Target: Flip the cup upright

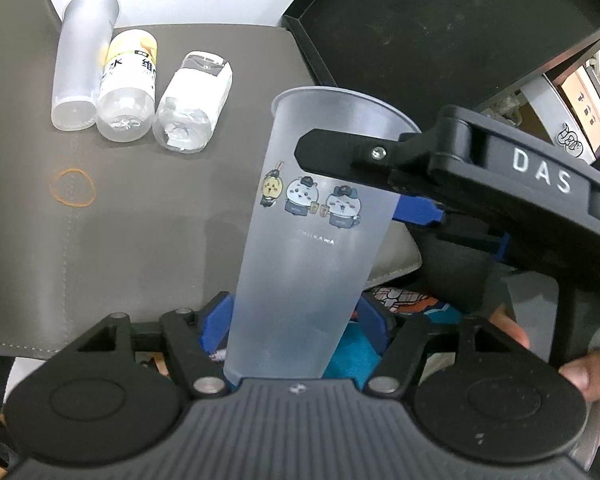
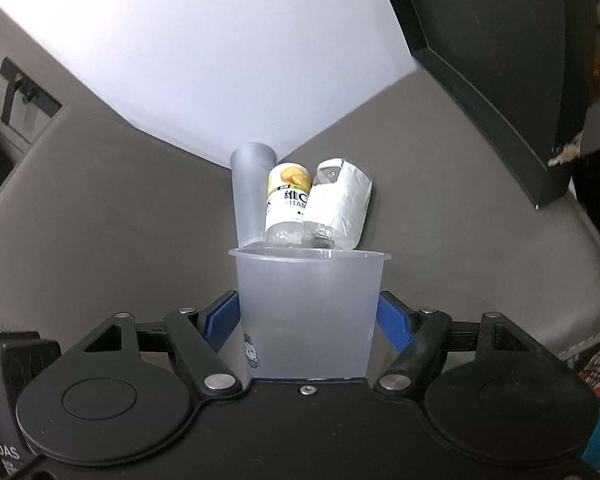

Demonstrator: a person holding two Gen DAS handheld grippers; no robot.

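A frosted translucent cup with cartoon figures printed on it is held above the grey mat, its open rim pointing away from the left wrist camera. My left gripper is shut on the cup's narrow base end, blue fingers on both sides. My right gripper comes in from the right and is shut on the cup near its rim. In the right wrist view the cup sits between the blue fingers of the right gripper, rim up.
A frosted cup and two clear bottles lie side by side on the grey mat. An orange rubber band lies on the mat. A black tray stands at the back right.
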